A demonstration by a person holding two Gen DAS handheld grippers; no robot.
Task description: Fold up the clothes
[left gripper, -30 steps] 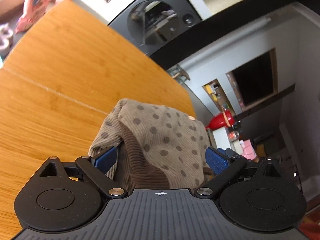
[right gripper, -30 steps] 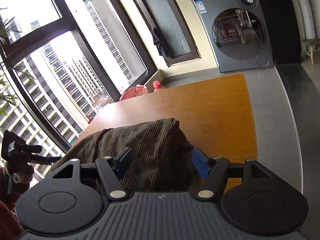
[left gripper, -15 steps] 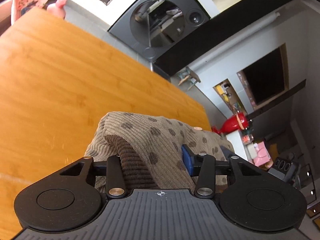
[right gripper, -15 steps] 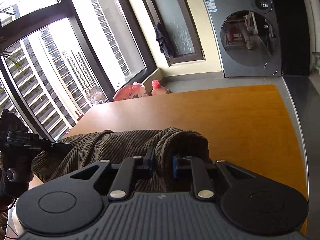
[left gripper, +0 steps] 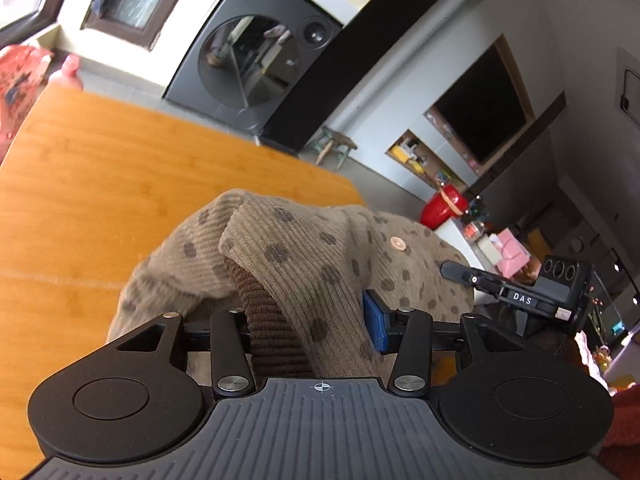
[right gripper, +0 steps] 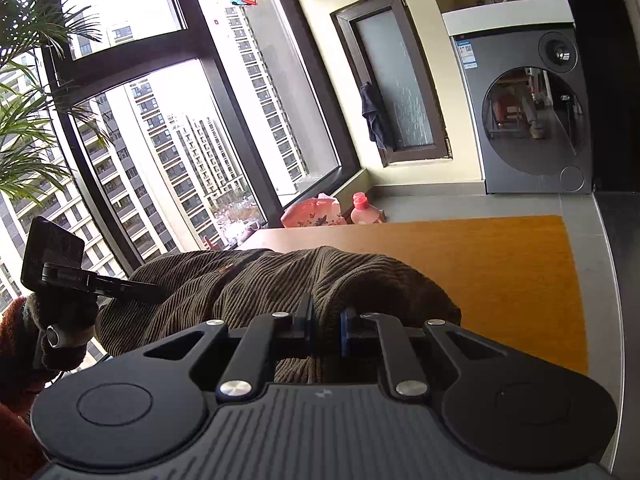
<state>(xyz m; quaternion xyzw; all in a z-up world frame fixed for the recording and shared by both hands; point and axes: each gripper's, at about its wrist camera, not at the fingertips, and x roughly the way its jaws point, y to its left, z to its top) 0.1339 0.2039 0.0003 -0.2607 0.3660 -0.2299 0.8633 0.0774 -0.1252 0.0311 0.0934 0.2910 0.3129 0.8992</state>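
Observation:
A brown corduroy garment (left gripper: 304, 264) with dark dots and a darker ribbed lining hangs bunched in front of the left wrist camera. My left gripper (left gripper: 308, 324) is shut on a thick fold of it, with the blue pad (left gripper: 374, 326) pressed into the cloth. Seen from the right wrist, the same garment (right gripper: 256, 284) looks dark brown and drapes across the view above the wooden table (right gripper: 500, 276). My right gripper (right gripper: 326, 326) is shut on a narrow ridge of that cloth. Both grips hold the fabric above the tabletop.
The orange wooden table (left gripper: 120, 184) spreads below and beyond the garment. A grey washing machine (right gripper: 528, 120) stands past the table's far end. A pink bottle (right gripper: 362, 210) and a red bag (right gripper: 312, 214) sit by the window. A person's sleeve (right gripper: 16, 320) shows at left.
Both grippers were open around the cloth a second ago and have since shut on it. They have lifted, so the views tilt up and the garment rises off the table.

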